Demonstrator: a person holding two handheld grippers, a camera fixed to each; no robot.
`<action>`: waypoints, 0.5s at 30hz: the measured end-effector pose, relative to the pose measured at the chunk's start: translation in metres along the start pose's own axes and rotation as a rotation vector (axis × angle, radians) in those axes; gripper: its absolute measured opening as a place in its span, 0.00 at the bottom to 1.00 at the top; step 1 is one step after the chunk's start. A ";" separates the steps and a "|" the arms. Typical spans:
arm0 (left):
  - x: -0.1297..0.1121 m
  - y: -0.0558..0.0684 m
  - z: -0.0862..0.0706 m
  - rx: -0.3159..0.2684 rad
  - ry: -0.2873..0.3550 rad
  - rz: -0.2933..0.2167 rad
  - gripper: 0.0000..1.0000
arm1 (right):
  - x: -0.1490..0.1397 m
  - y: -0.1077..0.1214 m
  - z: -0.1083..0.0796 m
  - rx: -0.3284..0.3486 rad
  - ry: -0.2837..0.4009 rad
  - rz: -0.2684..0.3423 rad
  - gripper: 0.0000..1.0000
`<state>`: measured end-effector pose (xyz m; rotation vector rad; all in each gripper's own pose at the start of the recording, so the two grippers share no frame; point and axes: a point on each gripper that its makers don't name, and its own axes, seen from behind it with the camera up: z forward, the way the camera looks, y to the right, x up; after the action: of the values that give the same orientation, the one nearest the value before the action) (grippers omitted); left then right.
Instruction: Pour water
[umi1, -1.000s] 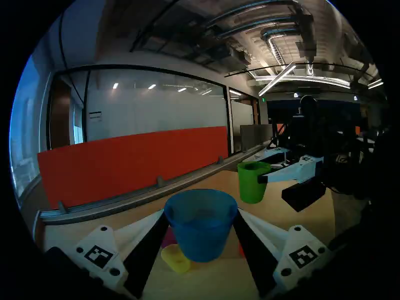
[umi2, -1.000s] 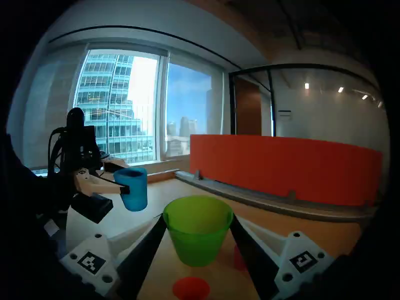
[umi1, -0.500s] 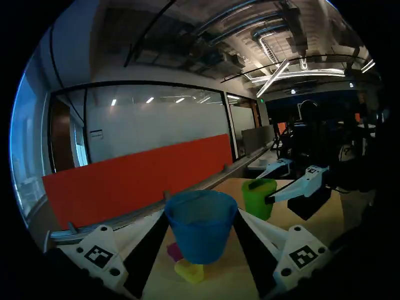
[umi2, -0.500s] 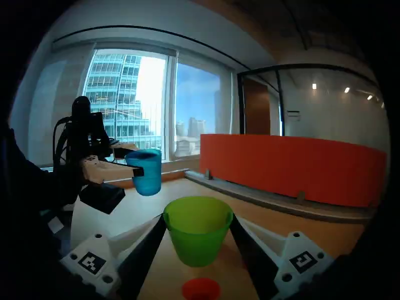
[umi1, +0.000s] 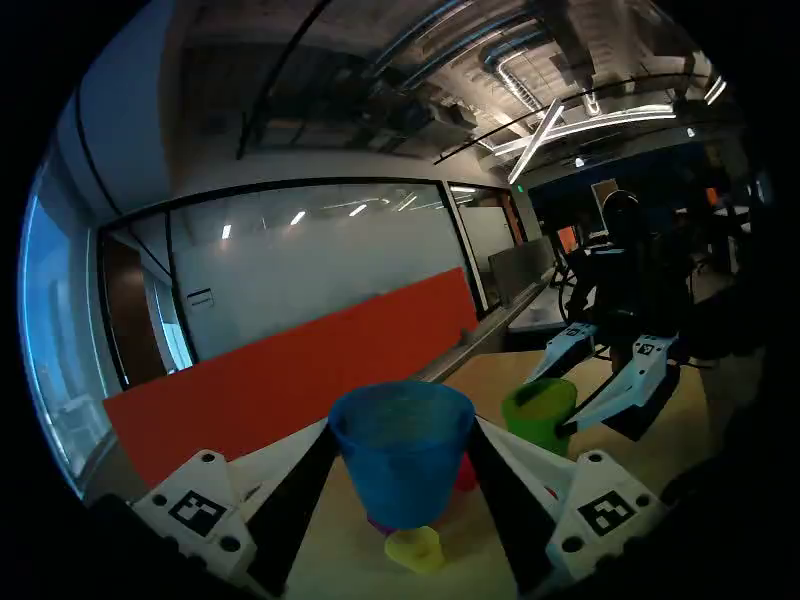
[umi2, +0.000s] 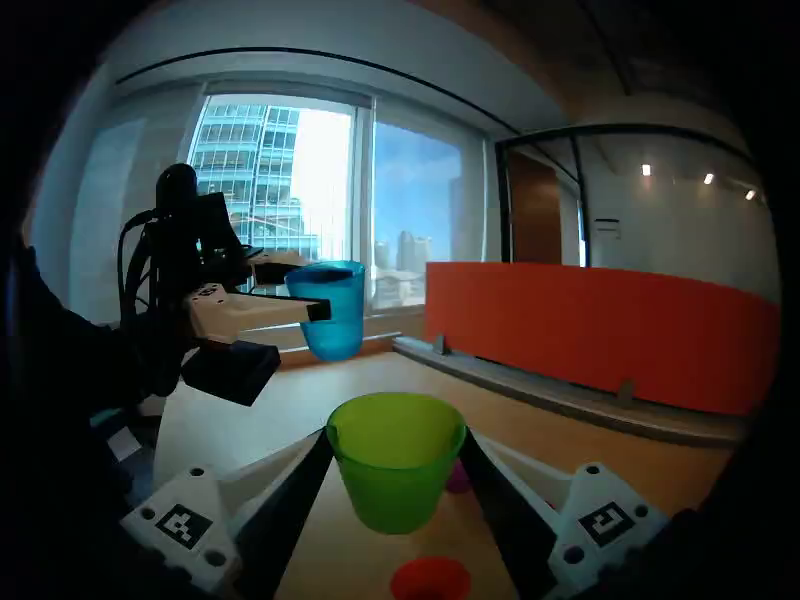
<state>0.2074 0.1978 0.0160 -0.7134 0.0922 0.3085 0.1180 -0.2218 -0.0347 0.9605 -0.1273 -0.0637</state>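
Blue cup (umi1: 402, 462) — translucent, upright — clamped in left gripper (umi1: 402, 436).

The left gripper view rides the left tool (umi1: 402, 440), tight behind its blue cup (umi1: 402, 470), facing the orange panel (umi1: 290, 375) across the counter (umi1: 490, 372), while the right gripper view, tight behind the right tool (umi2: 397, 445) and its green cup (umi2: 397, 485), has that panel on its right; both share panel, counter and the opposite tool.

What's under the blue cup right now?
Below the blue cup, a small yellow cup stands on the table. A pink thing and a red one peek out past it, mostly covered.
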 end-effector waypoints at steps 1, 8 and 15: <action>0.002 -0.001 0.000 0.002 0.003 0.010 0.86 | 0.000 -0.002 0.001 0.006 0.000 0.000 0.92; 0.010 -0.005 0.001 0.015 0.006 0.075 0.86 | 0.001 -0.014 0.007 0.037 0.003 -0.006 0.92; 0.015 -0.004 0.003 0.021 -0.002 0.160 0.86 | -0.003 -0.026 0.014 0.068 -0.001 -0.019 0.92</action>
<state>0.2230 0.2004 0.0176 -0.6865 0.1512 0.4603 0.1135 -0.2476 -0.0487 1.0294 -0.1222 -0.0784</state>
